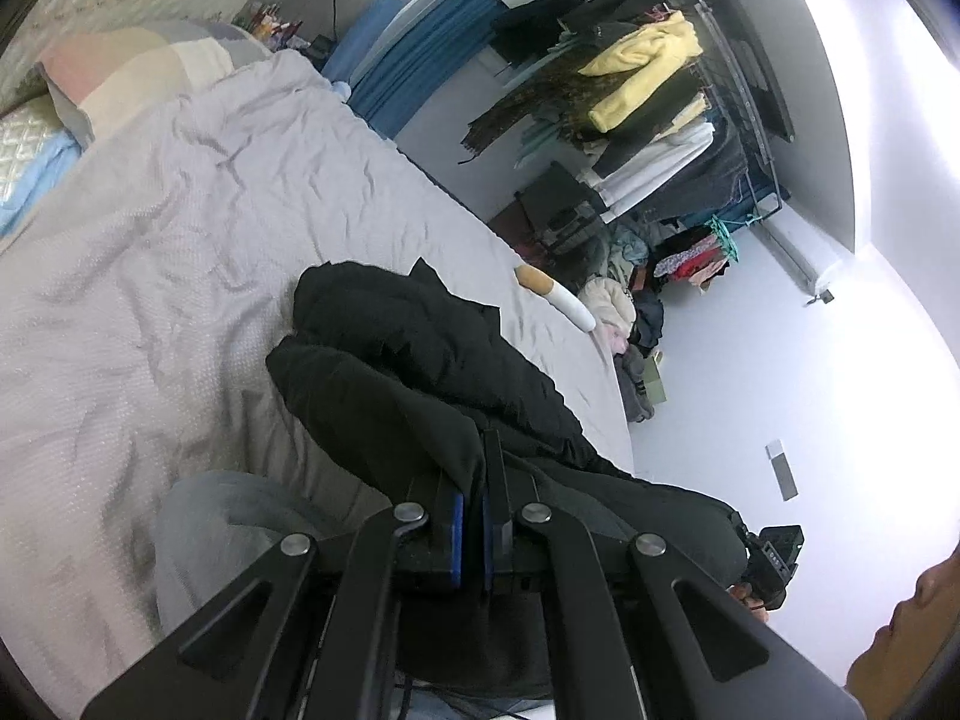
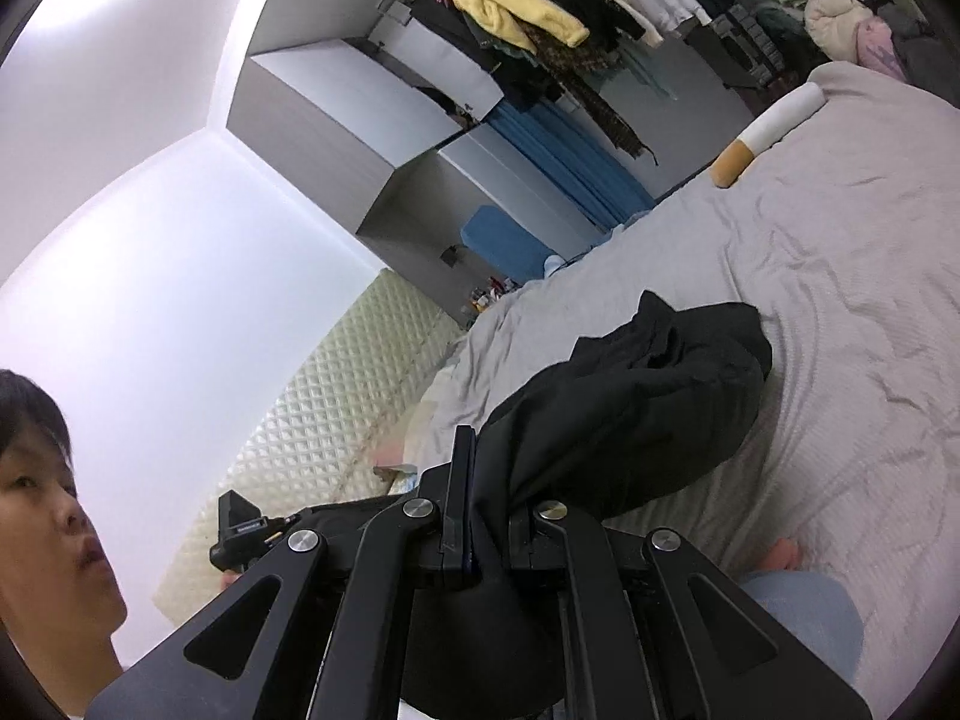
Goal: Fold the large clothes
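A large black garment (image 1: 414,360) hangs bunched above the grey bed (image 1: 180,252), lifted off the sheet. My left gripper (image 1: 477,450) is shut on one edge of it, the cloth pinched between the blue-edged pads. The garment stretches away to the right toward the other gripper (image 1: 771,558), seen at the lower right. In the right wrist view the same black garment (image 2: 636,396) droops in folds over the bed (image 2: 840,300). My right gripper (image 2: 480,450) is shut on another edge of it, and the cloth bulges over its right finger. The left gripper (image 2: 240,531) shows at the lower left.
A white and orange cylinder pillow (image 1: 561,297) lies near the bed's far edge. Pillows (image 1: 120,78) sit at the headboard. A crowded clothes rack (image 1: 648,78) and piles of clothes (image 1: 624,312) stand beyond the bed. A person's face (image 2: 48,510) and knees (image 1: 240,528) are close.
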